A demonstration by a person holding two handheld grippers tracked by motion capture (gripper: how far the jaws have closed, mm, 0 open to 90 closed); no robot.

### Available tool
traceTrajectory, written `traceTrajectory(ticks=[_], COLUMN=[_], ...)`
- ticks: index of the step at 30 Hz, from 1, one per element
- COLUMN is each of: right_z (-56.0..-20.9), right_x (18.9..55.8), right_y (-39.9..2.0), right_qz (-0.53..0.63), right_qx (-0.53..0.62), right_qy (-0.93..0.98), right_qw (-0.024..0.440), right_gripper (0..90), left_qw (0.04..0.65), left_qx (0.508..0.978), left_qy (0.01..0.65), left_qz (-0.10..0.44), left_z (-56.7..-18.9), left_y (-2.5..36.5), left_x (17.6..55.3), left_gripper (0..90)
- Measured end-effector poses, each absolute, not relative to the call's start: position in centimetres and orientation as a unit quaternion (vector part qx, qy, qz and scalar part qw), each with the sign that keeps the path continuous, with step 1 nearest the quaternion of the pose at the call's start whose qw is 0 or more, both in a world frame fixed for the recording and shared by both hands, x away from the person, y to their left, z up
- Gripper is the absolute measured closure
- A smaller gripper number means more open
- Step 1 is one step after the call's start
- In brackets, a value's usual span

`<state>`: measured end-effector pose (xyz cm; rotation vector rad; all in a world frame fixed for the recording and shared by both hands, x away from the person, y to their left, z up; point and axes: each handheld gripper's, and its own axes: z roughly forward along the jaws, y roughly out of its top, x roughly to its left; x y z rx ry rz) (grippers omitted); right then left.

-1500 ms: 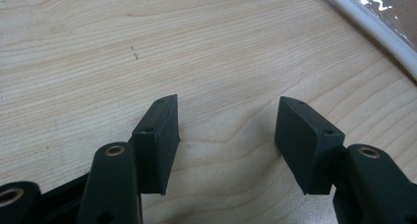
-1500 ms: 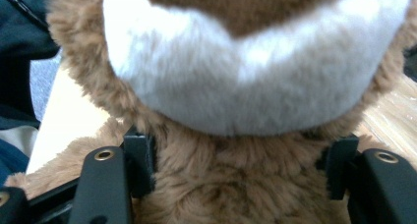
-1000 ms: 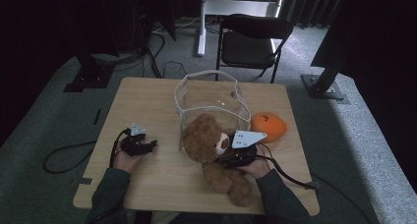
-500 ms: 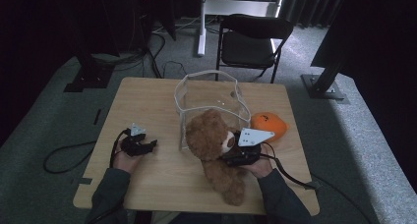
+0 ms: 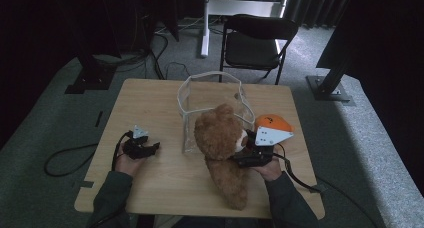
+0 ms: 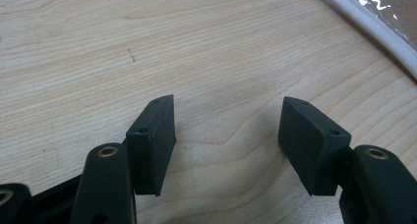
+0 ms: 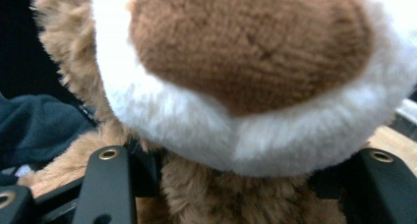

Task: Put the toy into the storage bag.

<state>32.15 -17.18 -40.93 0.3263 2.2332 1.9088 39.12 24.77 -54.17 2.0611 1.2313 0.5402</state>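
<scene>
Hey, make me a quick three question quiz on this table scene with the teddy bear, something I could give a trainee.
1. True or false: the left gripper holds a toy.
2. What does the right gripper grip? A) orange plush B) teddy bear C) bag rim
3. On which side of the clear bag does the orange plush lie in the high view?

Key:
1. False. Its jaws are open over the bare table.
2. B, the teddy bear, around its neck.
3. Right of it.
</scene>
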Motion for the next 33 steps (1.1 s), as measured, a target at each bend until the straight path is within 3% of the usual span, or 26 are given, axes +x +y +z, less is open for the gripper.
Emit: traceTrajectory(ticks=[15,33], right_z=[-38.8,-37.4], right_x=[31.7,31.0], right_y=[-19.1,-19.9], right_qz=[0.65,0.655], right_qx=[0.125,0.134], right_qy=[0.739,0.73], right_qw=[0.129,0.141], right_gripper=[37.1,37.0], left_qw=[0.336,0.338], left_qx=[0.789,0.788], left_qy=[0.47,0.47], left_qz=[0.208,0.21], left_z=[-54.2,-54.3], left_y=[24.8,24.7], left_x=[39.1,39.1], left_gripper=[39.5,39.0])
